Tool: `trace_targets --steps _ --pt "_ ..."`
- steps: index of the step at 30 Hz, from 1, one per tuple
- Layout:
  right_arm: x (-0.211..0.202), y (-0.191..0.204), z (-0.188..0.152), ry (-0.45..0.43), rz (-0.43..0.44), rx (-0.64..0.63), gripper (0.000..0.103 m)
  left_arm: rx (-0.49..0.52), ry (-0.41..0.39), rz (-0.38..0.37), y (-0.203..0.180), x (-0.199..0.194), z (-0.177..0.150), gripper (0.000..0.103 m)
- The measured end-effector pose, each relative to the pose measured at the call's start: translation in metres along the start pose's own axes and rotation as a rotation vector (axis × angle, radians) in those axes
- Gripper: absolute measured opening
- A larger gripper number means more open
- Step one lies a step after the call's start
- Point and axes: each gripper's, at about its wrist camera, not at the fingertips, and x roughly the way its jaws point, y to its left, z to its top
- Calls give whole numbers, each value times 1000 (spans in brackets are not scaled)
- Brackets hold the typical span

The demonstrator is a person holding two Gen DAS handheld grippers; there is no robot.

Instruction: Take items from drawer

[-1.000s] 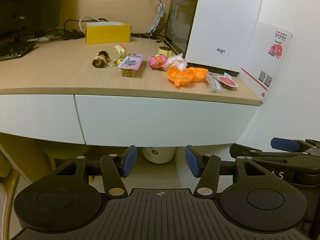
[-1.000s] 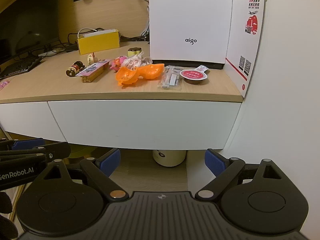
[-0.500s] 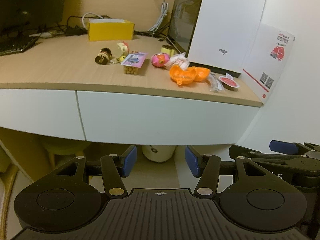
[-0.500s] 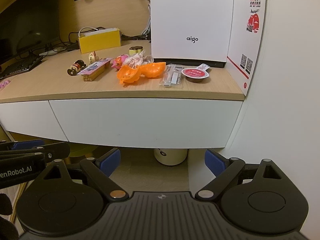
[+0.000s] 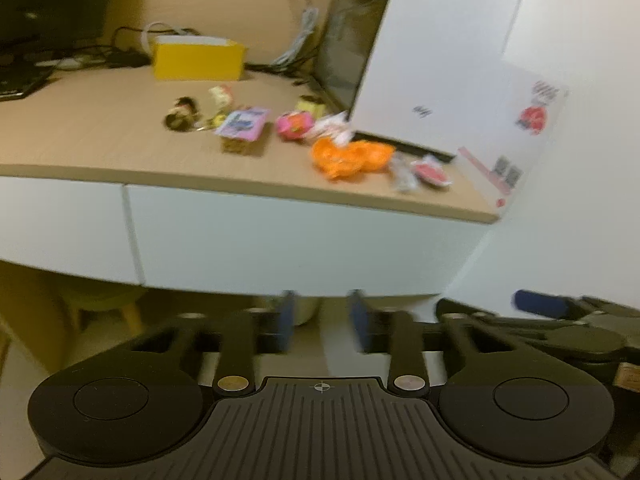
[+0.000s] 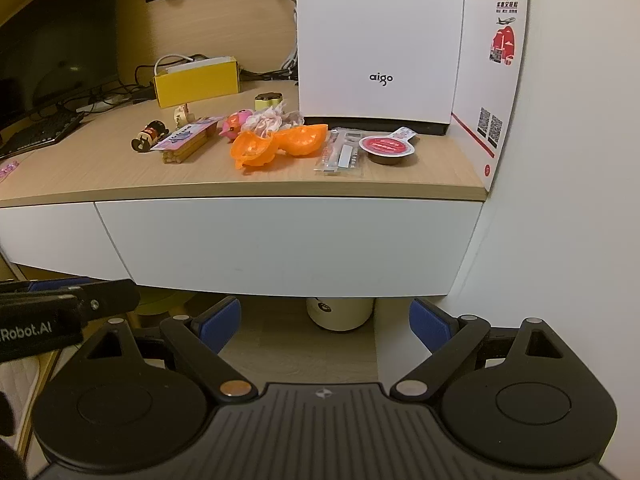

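A white drawer front [image 5: 300, 240] [image 6: 280, 240] sits shut under the wooden desktop, straight ahead of both grippers. On the desktop above it lie an orange split capsule [image 6: 276, 146], a pink toy [image 6: 234, 124], a red-lidded cup [image 6: 390, 148] and a clear packet [image 6: 340, 156]. My left gripper [image 5: 320, 320] hangs below the drawer's lower edge; its blue pads are blurred and closing, a gap still between them and nothing in it. My right gripper [image 6: 324, 320] stands wide open beside it, also below the drawer, holding nothing.
A second white drawer front [image 5: 60, 220] adjoins on the left. A white box [image 6: 380, 40] and a leaflet [image 6: 496, 80] stand at the back right against the wall. A yellow box [image 6: 196, 82], a keyboard and cables lie further back. A cream bin [image 6: 340, 316] stands under the desk.
The left gripper's blue pads have come closer together, and its view has tilted up slightly with motion blur. The right gripper and the things on the desk have not moved.
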Motion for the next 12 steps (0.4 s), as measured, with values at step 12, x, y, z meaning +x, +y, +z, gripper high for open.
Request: trace_targets --steps 12 --pt "9 -34 11 0 6 103 92 14 -8 91 4 12 29 13"
